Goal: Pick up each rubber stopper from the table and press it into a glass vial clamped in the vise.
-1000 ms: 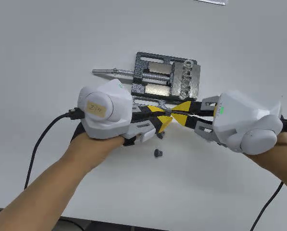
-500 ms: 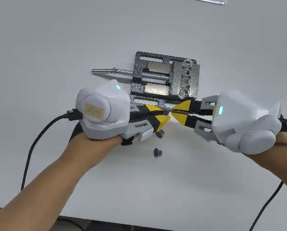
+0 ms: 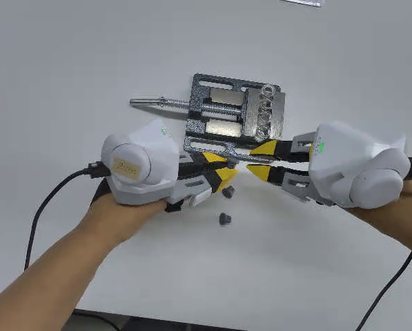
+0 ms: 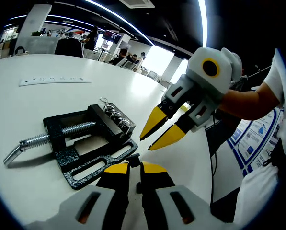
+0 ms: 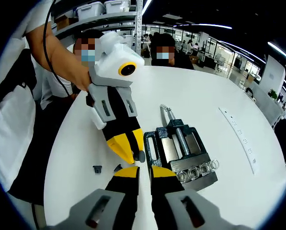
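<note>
White round table (image 5: 200,91); long ceiling light strips (image 4: 200,19); bright window (image 4: 158,60) behind; shelf (image 5: 97,24) with white bins (image 5: 90,8); open office beyond.

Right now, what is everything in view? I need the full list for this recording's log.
table: one, white, under everything
vise: one, black with silver screw, table centre
glass vials: four, clear, in a row clamped in the vise
loose rubber stoppers: two, dark grey, on the table nearer the person than the vise
held rubber stopper: one, dark, at the left gripper's tips
strip: one, pale, beyond the vise
left gripper: white, yellow-black jaws, shut
right gripper: same colours, jaws apart
</note>
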The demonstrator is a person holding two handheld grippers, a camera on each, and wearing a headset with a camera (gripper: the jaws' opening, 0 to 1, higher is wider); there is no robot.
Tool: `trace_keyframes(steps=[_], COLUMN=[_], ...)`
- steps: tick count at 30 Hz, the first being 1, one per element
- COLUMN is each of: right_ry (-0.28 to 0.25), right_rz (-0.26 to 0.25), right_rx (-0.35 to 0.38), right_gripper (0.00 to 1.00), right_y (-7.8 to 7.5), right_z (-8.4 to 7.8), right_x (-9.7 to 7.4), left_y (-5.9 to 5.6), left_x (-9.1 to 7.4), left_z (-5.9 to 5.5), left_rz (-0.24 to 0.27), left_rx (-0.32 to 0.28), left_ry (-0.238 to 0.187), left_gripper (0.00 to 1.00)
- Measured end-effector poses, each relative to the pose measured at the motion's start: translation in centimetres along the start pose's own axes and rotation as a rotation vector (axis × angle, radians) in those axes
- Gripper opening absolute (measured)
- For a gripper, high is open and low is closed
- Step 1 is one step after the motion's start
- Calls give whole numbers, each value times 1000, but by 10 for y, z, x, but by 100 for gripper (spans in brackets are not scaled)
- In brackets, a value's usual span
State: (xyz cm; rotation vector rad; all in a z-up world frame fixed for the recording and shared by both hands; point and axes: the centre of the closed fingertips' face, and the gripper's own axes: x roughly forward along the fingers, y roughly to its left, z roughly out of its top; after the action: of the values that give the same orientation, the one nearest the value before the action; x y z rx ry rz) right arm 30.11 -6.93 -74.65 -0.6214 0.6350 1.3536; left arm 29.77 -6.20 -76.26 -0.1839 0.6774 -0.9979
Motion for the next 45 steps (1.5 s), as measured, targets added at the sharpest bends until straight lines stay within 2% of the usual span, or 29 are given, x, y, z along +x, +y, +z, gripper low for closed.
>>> trace_keyframes(steps=[2,3,8,14,19,26,35,45], right_ry=[-1,-5,-13,6,27,40,60,79], right_rz=[12,23,55,119,159,191,254,301], right_rx=[4,16,27,10,-9,-34,-74,-99], right_gripper=[9,9,11,12,12,12,14,14], right_y=[0,0,0,2,6,9,17,23], right_z=[1,2,7,10,10,14,17,18], right_x=[0,-1,-4,-10,-12,-14,-19,-22], left_y=[0,-1,-8,-13,-16,-21,-26,-37], left_x=[-1,-2,-5,-7,-8,-9,-8,-10], left_z=[0,1,4,11,11,10,10,17], left_rz=[3,-3,-25,-32,-42,-66,-75,-89], left_rx=[28,62,116,241,368,483,601,662], left_ry=[-1,-6,-27,-58,-52,-72,-97,-126], left_gripper=[4,4,4,4,4,4,4,4])
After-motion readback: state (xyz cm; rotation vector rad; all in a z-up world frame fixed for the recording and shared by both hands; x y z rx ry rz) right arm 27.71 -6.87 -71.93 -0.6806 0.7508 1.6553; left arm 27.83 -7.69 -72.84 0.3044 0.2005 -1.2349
